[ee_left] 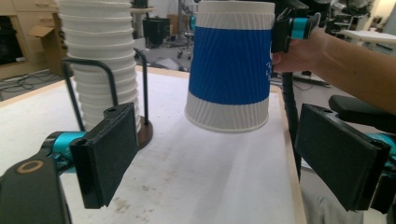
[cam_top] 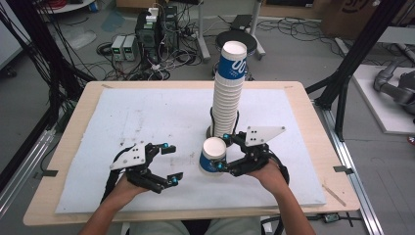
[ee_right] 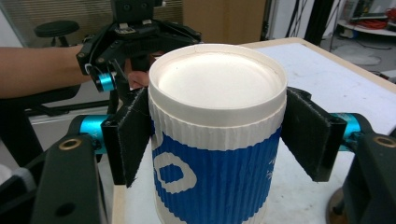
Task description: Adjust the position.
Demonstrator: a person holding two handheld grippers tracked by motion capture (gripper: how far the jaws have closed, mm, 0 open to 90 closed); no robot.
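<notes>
right gripper [cam_top: 226,152] clamps an inverted blue-and-white paper cup [cam_top: 212,156] between its pads, lifted off the table [cam_top: 63,147]; left gripper [cam_top: 171,164] wide apart, holding nothing, cup ahead of it, beside the cup stack [cam_top: 227,93].

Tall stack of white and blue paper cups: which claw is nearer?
Right. The right claw, shut on a single blue and white paper cup, sits just in front of the tall stack of paper cups. The left claw is open, farther to the left.

At the left gripper view's top edge, the tall white paper cup stack [ee_left: 100,60] and blue-banded ribbed paper cup [ee_left: 229,65] are cut off.
</notes>
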